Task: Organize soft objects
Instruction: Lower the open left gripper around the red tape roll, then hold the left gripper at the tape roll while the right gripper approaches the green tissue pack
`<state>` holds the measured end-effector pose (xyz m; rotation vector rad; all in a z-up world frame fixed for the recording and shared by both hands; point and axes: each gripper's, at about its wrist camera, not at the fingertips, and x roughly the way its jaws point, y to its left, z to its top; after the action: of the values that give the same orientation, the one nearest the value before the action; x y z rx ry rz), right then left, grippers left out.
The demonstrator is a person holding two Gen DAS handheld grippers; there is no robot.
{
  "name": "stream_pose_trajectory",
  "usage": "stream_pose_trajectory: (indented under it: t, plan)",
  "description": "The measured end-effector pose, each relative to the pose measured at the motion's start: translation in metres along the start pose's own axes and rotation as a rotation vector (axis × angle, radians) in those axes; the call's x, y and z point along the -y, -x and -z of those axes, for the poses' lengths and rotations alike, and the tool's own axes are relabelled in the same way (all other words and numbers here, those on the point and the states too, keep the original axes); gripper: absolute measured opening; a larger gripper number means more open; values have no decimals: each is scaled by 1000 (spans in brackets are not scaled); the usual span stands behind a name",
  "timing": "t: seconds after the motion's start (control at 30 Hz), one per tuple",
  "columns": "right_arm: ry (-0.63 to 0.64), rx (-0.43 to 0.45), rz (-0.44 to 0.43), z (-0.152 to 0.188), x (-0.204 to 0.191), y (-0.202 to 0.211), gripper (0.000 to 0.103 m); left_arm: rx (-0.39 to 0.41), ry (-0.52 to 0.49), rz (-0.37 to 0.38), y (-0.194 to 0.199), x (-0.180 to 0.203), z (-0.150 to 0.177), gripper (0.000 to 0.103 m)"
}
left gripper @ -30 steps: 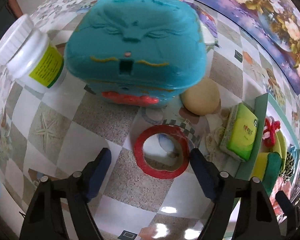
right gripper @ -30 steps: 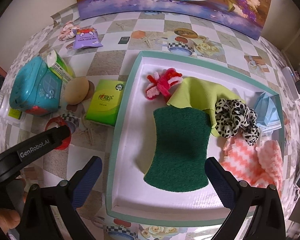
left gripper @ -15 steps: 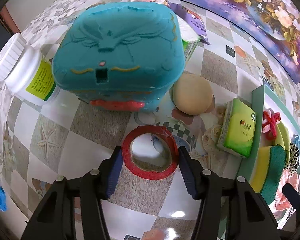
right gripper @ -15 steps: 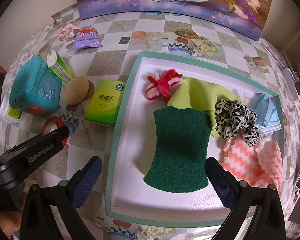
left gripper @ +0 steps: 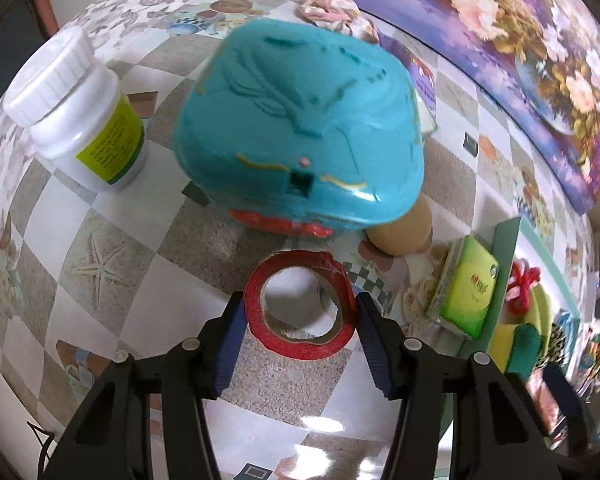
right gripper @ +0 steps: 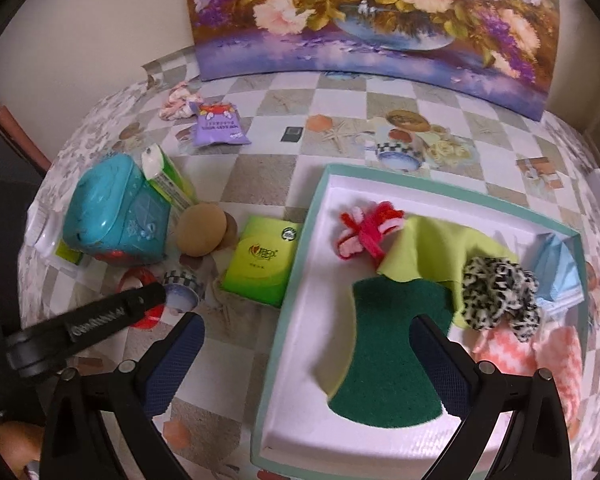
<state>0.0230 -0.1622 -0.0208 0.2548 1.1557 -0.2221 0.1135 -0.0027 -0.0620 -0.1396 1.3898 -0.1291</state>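
My left gripper [left gripper: 300,320] is shut on a red tape roll [left gripper: 256,312], one blue pad pressing each side of the ring. It is held in front of a teal plastic box [left gripper: 300,120]. From the right wrist view, the same roll [right gripper: 138,278] peeks out from behind the left gripper's black finger. My right gripper [right gripper: 306,332] stands open with nothing between its fingers, above the left rim of the teal-edged white tray [right gripper: 300,240]. The tray holds a green scouring sponge [right gripper: 392,360], a lime cloth [right gripper: 428,248], a leopard scrunchie [right gripper: 496,300], a red-pink bow [right gripper: 364,228] and a pink chevron cloth [right gripper: 540,356].
A white bottle [left gripper: 80,112] stands left of the teal box. A tan round puff [right gripper: 202,232] and a green tissue pack [right gripper: 264,264] lie between box and tray. A purple packet [right gripper: 218,124] and pink scrunchie [right gripper: 176,98] lie near the flower painting [right gripper: 380,20].
The left jaws have closed from wide apart onto the red tape roll, and that view has swung. The right gripper has tipped up, showing more of the painting.
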Motion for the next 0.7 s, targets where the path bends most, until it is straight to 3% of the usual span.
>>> stream_pose_trajectory:
  t: [0.17, 0.4, 0.57, 0.7]
  plan:
    - [7, 37, -54, -3, -4, -1, 101, 13, 27, 18, 12, -11, -1, 56]
    - [23, 69, -112, -9, -13, 3, 87, 12, 84, 59, 25, -35, -9, 56]
    - [42, 64, -129, -13, -22, -2, 84, 16, 102, 71, 32, -40, -11, 56]
    - [59, 48, -117, -17, -31, -11, 75, 10, 102, 91, 31, -43, -5, 56]
